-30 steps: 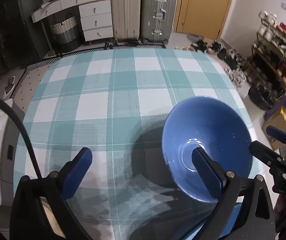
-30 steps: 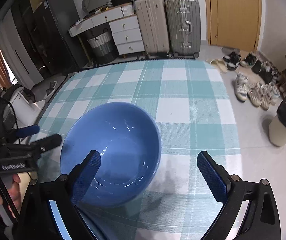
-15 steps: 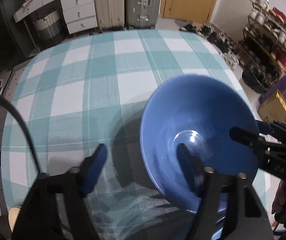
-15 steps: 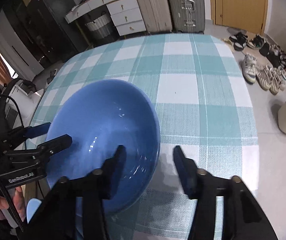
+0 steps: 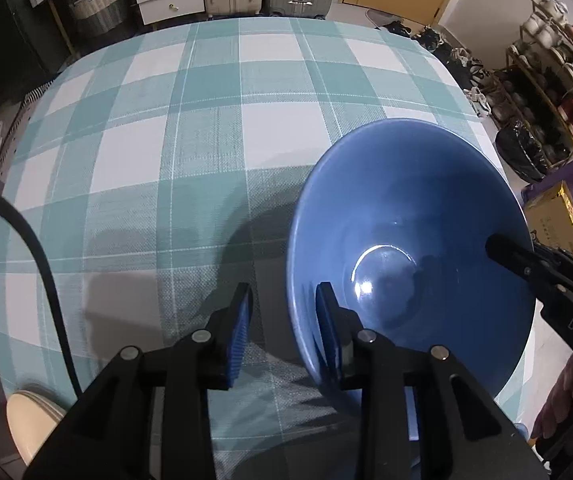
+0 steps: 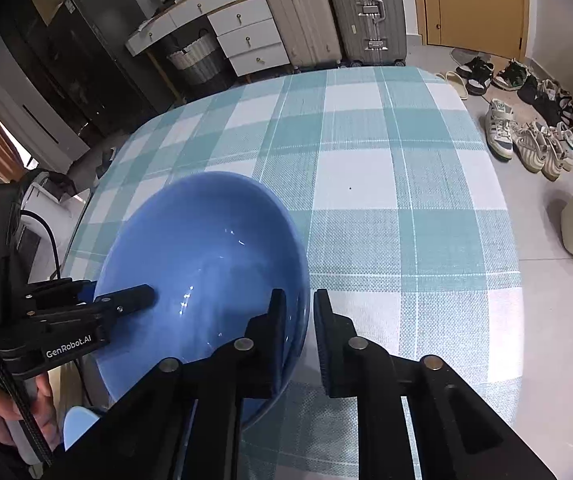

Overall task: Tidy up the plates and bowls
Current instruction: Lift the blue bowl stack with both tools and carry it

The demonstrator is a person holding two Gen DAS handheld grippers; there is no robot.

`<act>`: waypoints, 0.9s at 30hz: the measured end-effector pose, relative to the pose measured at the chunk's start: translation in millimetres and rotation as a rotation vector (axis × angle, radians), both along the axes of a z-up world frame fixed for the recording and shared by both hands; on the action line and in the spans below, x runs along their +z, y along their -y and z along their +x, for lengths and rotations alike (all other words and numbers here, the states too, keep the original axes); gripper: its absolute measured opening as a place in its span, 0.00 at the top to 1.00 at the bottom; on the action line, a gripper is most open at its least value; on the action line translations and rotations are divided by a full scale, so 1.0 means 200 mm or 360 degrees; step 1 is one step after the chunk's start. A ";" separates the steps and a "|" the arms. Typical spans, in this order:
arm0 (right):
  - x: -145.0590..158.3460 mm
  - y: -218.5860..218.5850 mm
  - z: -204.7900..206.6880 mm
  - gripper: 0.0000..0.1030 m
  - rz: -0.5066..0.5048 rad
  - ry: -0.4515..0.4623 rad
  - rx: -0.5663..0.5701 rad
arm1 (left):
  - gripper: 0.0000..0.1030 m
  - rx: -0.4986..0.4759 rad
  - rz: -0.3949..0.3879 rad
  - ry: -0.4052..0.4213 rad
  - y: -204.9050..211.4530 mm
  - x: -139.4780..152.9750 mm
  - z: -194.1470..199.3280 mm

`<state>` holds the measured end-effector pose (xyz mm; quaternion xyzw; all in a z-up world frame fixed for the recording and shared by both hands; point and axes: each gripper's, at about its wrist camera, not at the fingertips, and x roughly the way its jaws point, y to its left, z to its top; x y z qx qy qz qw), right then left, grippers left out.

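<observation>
A large blue bowl [image 5: 410, 236] is held over the near edge of the checked table; it also shows in the right wrist view [image 6: 206, 256]. My left gripper [image 5: 282, 328] is shut on the bowl's left rim, one pad inside and one outside. My right gripper [image 6: 298, 320] is shut on the bowl's right rim in the same way. Each gripper shows in the other's view, the right one [image 5: 534, 268] and the left one [image 6: 98, 304]. The bowl is empty and tilted slightly.
The teal and white checked tablecloth [image 5: 206, 128] covers the table. A cream plate [image 5: 30, 424] lies low at the left and a pale blue dish [image 6: 78, 424] below the bowl. Suitcases, drawers and shoes stand on the floor beyond.
Both grippers were open on either side of the bowl; they have closed onto its opposite rims. The bowl now looks closer and higher in both views.
</observation>
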<state>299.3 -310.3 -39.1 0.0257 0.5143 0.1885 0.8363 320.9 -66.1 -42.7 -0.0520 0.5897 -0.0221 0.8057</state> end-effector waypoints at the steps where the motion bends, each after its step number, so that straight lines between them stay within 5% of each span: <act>1: 0.01 0.00 0.00 0.87 0.0012 -0.0004 0.0000 | 0.78 -0.0005 -0.0010 0.0002 0.00 0.01 0.00; 7: 0.01 -0.01 -0.01 0.91 0.0029 -0.0009 -0.0003 | 0.88 -0.0008 -0.0063 -0.0015 0.01 0.03 -0.01; 27: -0.06 -0.04 0.03 0.92 0.0047 -0.0170 -0.0016 | 0.89 -0.0034 -0.0152 -0.0103 0.02 -0.05 -0.01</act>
